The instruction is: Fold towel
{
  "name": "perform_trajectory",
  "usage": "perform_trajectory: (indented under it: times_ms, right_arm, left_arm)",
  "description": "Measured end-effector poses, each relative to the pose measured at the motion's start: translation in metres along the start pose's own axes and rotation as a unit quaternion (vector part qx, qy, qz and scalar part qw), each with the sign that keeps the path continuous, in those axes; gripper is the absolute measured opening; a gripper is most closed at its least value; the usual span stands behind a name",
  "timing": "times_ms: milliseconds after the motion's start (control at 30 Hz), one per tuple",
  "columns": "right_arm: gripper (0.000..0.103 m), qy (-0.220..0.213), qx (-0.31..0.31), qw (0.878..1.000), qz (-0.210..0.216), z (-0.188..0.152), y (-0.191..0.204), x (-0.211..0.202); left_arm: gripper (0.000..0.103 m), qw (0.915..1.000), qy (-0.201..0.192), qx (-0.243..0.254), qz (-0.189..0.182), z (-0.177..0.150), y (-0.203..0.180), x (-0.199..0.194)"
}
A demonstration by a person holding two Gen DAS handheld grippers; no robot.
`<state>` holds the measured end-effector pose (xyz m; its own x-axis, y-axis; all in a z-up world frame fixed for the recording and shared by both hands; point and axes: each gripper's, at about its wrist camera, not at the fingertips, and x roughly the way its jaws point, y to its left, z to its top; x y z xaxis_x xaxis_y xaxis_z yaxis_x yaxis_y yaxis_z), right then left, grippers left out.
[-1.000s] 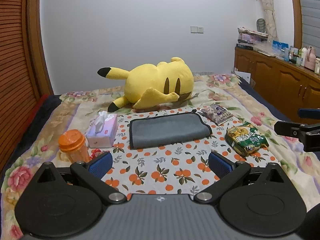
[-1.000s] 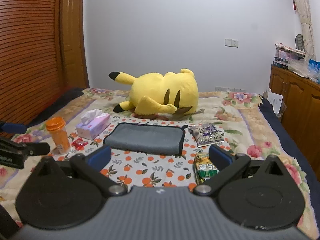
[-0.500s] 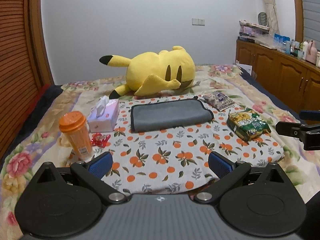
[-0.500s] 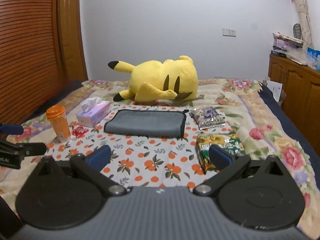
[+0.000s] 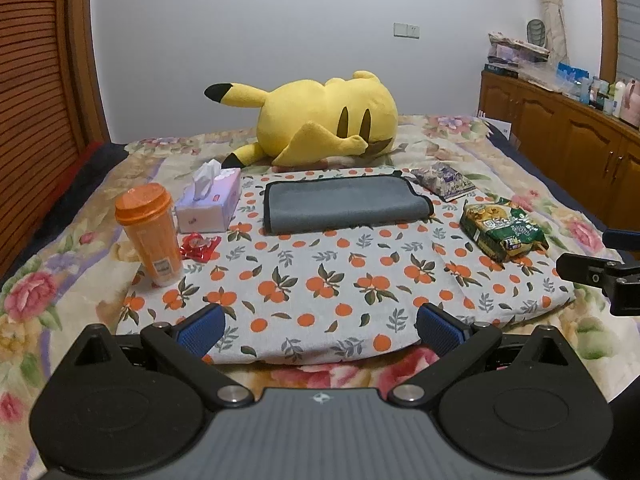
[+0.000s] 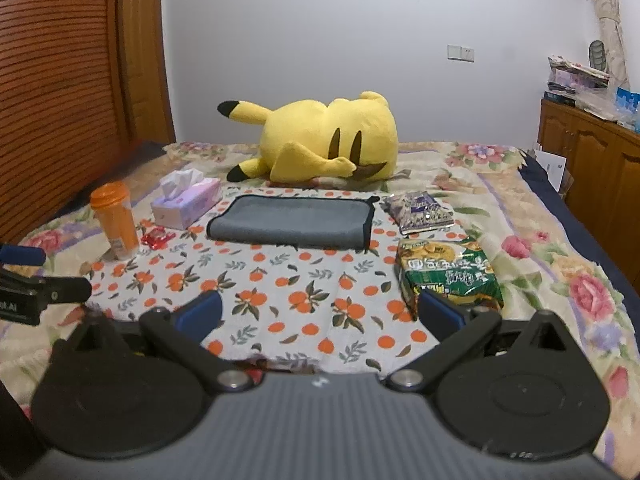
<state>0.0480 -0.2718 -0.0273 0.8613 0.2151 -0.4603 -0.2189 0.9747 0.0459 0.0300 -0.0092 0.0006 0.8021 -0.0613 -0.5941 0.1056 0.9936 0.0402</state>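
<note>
A grey towel [image 5: 344, 204] with dark edging lies folded flat on an orange-print cloth [image 5: 328, 280] on the bed; it also shows in the right wrist view [image 6: 292, 222]. My left gripper [image 5: 320, 326] is open and empty, held near the cloth's front edge, well short of the towel. My right gripper [image 6: 320, 314] is open and empty, also at the front of the cloth. Each gripper shows at the other view's edge: the right one [image 5: 600, 268] and the left one [image 6: 36, 280].
A yellow plush toy [image 5: 320, 120] lies behind the towel. A tissue box [image 5: 210, 200], an orange cup [image 5: 148, 232] and a red wrapper [image 5: 198, 245] sit left of it. A purple packet [image 5: 444, 180] and a green snack bag [image 5: 502, 230] sit right. Wooden cabinets [image 5: 568, 152] line the right wall.
Both grippers have drawn back from the towel toward the front of the bed, so the towel looks farther off. Both stay open. The towel has not moved.
</note>
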Motion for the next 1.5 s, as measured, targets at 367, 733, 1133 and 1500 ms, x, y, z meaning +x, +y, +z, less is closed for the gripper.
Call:
perform_trajectory:
  times_ms: [367, 733, 1133, 1500]
  right_arm:
    - [0.103, 0.008, -0.006, 1.000, 0.000, -0.010, 0.005, 0.011]
    - [0.103, 0.019, -0.016, 1.000, -0.006, -0.014, 0.008, 0.018]
    - [0.103, -0.011, -0.004, 1.000, -0.014, -0.017, 0.003, 0.007]
    - [0.103, -0.039, 0.005, 0.999, -0.015, -0.016, -0.001, 0.000]
  left_arm:
    - [0.103, 0.9999, 0.012, 0.000, 0.009, -0.018, 0.003, 0.018]
    - [0.103, 0.9998, 0.014, -0.005, 0.015, -0.027, 0.007, 0.023]
    - [0.103, 0.9990, -0.037, -0.006, 0.024, -0.027, 0.006, 0.005]
    - [0.103, 0.9973, -0.068, 0.001, 0.027, -0.026, 0.002, -0.005]
